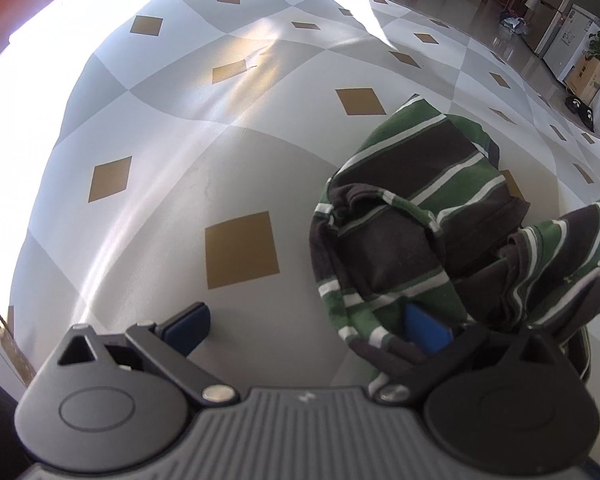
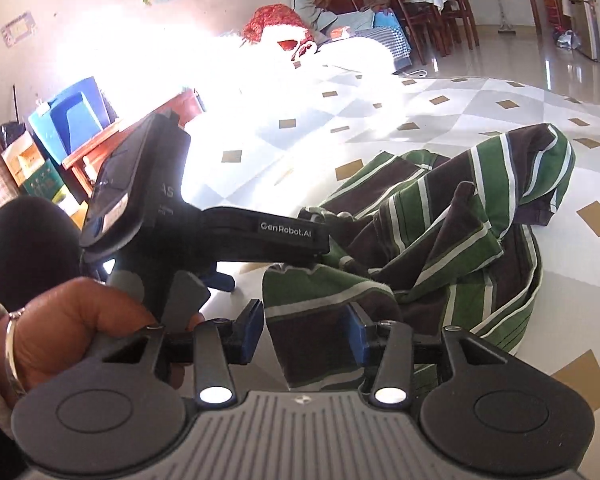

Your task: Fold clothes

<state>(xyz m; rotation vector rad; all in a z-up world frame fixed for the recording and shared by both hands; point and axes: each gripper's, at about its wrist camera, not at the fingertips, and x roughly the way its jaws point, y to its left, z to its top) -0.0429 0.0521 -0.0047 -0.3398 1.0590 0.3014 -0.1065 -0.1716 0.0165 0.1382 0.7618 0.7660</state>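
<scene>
- In the left wrist view, the left gripper (image 1: 308, 326) sits nearest, its jaws spread wide apart; the left blue pad (image 1: 190, 326) hangs over bare cloth, while the right pad is draped by a fold of fabric and grips nothing.
- In the right wrist view, the right gripper (image 2: 306, 332) also has its jaws apart, with a flap of the shirt hanging between the two blue pads; whether either pad touches it, I cannot tell.
- Just left of it, a hand (image 2: 72, 332) with a bangle at the wrist holds the left gripper's black handle, which reaches rightward to the shirt.
- The striped shirt (image 1: 432, 216), green, dark brown and white, lies crumpled in a heap on the right side, starting at the grippers and running away from them.
- Under it spreads the tablecloth (image 1: 220, 152), grey and white with tan diamonds, bare to the left and far side.
- Beyond, wooden chairs (image 2: 420, 4) stand on a glossy floor.
</scene>
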